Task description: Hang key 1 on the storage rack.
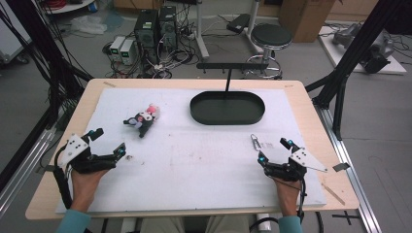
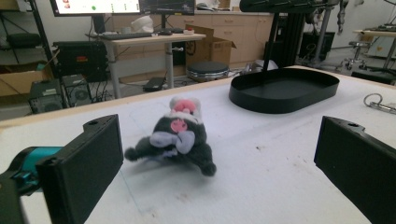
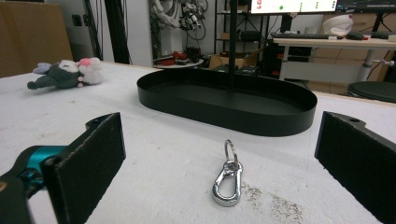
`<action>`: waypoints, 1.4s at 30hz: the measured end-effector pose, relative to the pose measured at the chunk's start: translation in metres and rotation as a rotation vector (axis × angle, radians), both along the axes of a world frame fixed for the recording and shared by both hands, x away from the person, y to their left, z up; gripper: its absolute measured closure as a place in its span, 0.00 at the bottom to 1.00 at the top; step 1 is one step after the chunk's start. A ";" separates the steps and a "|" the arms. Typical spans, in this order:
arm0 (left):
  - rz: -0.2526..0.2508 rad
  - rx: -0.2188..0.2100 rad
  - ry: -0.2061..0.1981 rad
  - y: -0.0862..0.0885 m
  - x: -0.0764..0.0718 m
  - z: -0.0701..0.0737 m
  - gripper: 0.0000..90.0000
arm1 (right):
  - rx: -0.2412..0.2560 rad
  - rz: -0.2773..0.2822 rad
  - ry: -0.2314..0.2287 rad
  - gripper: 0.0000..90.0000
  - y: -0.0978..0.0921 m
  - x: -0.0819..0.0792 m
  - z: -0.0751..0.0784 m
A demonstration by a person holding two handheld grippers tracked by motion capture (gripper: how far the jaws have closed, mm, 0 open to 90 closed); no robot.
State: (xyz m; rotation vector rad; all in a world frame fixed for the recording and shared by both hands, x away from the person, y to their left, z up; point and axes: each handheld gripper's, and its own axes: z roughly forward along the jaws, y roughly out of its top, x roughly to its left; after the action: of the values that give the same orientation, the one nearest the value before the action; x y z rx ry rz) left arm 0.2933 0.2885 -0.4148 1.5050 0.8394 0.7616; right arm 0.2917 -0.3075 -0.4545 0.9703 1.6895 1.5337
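Overhead, a wooden desk (image 1: 311,104) carries a white mat (image 1: 194,160). Left hand-held gripper (image 1: 108,143) and right hand-held gripper (image 1: 274,151) both gape empty. Plush toy (image 1: 143,119) lies ahead of the left, carabiner (image 1: 254,141) before the right, black tray (image 1: 227,108) beyond. Computers (image 1: 155,29) and a stool (image 1: 271,36) stand behind.

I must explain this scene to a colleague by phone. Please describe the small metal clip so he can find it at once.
Start at the black oval metal tray on the white table cover. Nearer the person, before the right gripper, lies the silver snap-hook clip with a ring: shiny and flat, unlike the fluffy dark plush toy.
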 end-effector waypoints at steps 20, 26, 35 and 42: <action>-0.061 0.171 0.160 -0.014 0.063 0.050 0.02 | -0.003 0.000 -0.001 0.01 0.000 0.000 0.000; -0.068 0.196 0.223 -0.018 0.081 0.054 0.02 | -0.001 0.000 0.002 0.01 0.000 -0.001 0.000; -0.072 0.244 0.290 -0.028 0.109 0.058 0.02 | -0.004 -0.001 -0.006 0.01 0.000 0.000 0.000; -0.089 0.298 0.349 -0.035 0.127 0.061 0.02 | -0.002 0.000 -0.003 0.01 0.000 -0.001 0.000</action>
State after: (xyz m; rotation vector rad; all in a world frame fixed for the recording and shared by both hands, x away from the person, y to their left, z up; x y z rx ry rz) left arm 0.4200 0.2538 -0.3540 1.9664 0.9378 0.5829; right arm 0.2909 -0.3072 -0.4545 0.9668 1.6887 1.5322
